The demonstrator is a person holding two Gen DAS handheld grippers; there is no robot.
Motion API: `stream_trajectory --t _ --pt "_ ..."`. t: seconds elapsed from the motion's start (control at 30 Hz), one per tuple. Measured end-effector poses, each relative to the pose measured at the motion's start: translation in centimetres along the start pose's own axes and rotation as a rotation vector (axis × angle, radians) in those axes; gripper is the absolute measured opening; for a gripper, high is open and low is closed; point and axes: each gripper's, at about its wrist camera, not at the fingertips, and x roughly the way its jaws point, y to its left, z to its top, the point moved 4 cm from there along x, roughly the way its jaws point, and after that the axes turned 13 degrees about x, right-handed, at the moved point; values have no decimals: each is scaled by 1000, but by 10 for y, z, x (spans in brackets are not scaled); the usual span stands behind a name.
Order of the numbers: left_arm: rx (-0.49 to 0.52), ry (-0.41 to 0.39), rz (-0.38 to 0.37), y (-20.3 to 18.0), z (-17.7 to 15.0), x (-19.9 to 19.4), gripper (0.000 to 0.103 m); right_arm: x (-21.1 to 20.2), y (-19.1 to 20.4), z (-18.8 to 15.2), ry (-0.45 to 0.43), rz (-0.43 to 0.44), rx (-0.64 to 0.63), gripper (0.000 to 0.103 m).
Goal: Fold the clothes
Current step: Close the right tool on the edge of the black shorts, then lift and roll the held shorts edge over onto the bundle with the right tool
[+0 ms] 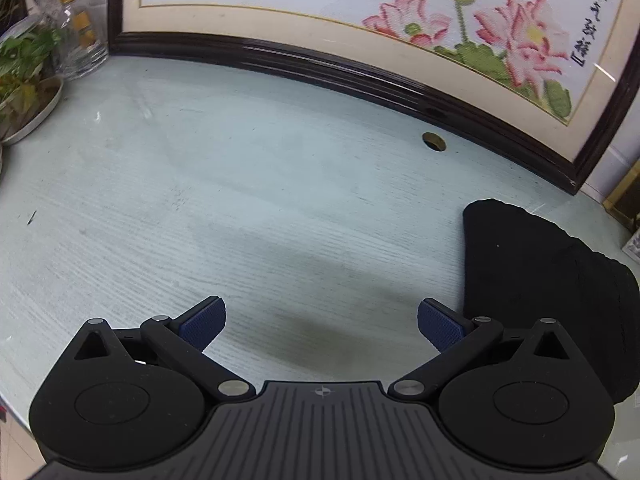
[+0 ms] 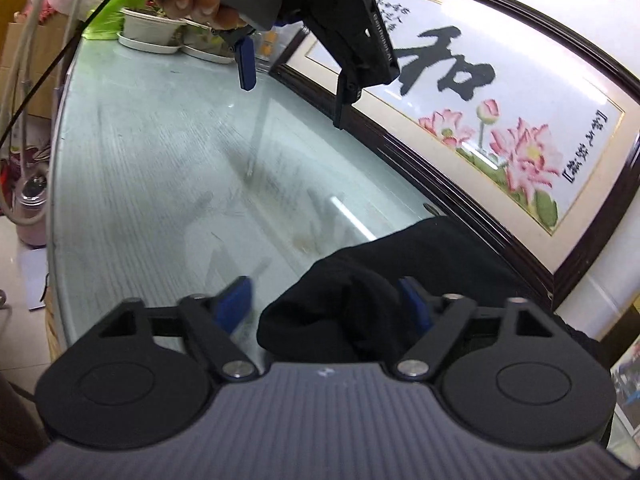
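Note:
A black garment lies bunched on the right of the glass-topped table, near the picture frame. In the left wrist view my left gripper hangs open over bare table, its right blue pad just left of the garment's edge and holding nothing. In the right wrist view the black garment humps up between the wide-apart fingers of my right gripper, lying against the right pad; the jaws are open around it. The left gripper shows at the top, held by a hand, above the table.
A large framed lotus embroidery leans along the table's back edge. A plant dish and a glass bottle stand at the far left. A round hole is in the tabletop near the frame. The table's left edge drops to the floor.

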Motion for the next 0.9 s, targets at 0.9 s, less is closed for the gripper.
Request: stream_trajectory --t 0.9 --pt "55 0 -60 -14 20 -4 103 -29 -112 43 -20 77 610 18"
